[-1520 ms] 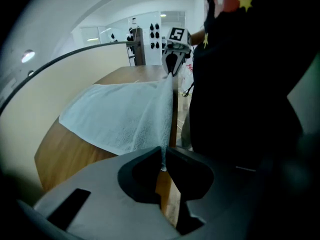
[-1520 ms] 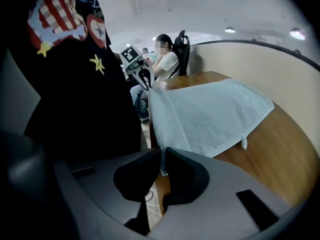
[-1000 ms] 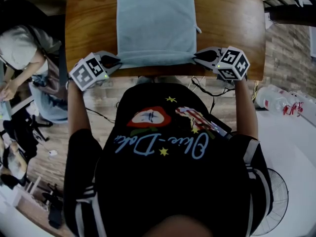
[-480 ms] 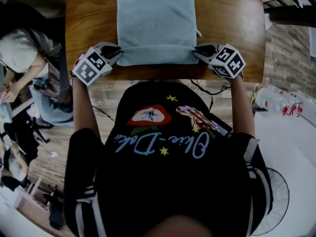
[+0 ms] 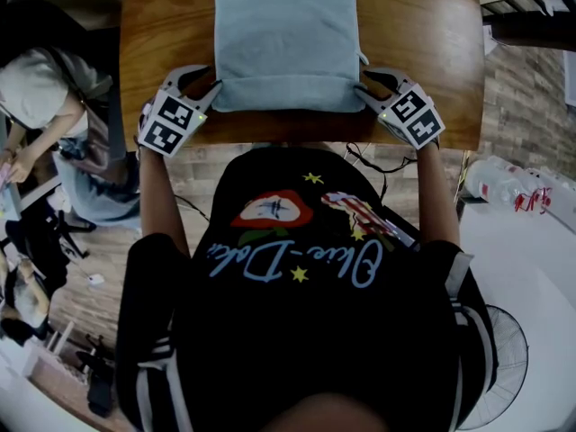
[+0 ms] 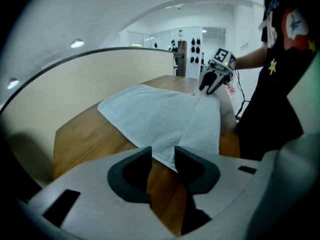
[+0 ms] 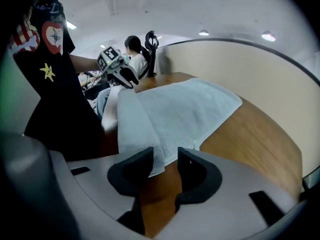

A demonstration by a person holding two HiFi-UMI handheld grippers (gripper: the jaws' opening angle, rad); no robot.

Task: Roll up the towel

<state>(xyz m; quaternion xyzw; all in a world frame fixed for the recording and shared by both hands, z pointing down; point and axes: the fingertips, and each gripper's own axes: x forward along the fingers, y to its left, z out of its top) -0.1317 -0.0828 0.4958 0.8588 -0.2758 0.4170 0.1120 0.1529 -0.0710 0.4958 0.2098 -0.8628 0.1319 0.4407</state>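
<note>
Your pale blue towel lies flat on the wooden table, its near edge turned over once into a narrow fold facing you.

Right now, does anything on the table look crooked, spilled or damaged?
Nothing stands out. The towel lies flat and square on the table, its near edge turned over in an even fold. Only a small tag sticks out at its right side. No spill or damage shows.

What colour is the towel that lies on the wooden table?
The towel is plain pale blue; the head view shows it best.
</note>
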